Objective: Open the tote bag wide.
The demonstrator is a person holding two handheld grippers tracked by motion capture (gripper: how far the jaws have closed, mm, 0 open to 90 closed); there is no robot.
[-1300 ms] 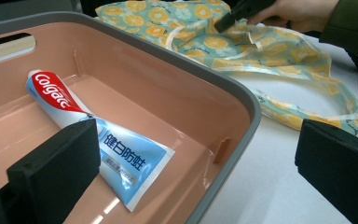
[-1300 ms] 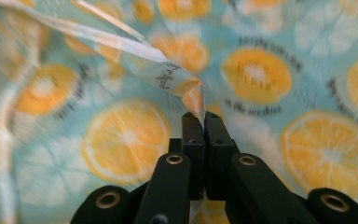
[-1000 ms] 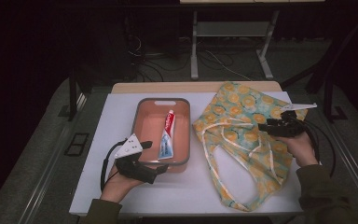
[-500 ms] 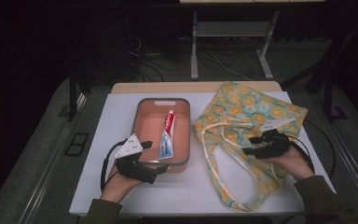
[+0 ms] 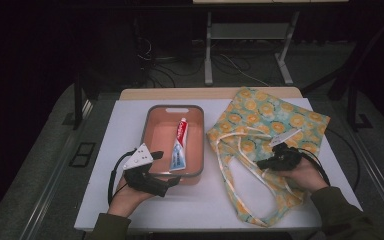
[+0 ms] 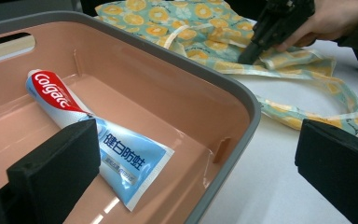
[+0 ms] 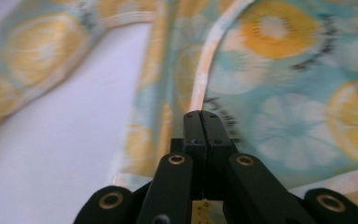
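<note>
Both right tongs jaws just closed over bag.

R gripper jaws pressed flat together, nothing visible between the tips, having just closed. Tips sit over the bag (teal cloth w/ orange-slice print), near its pale strap. White table shows at left; cloth blurred
</note>
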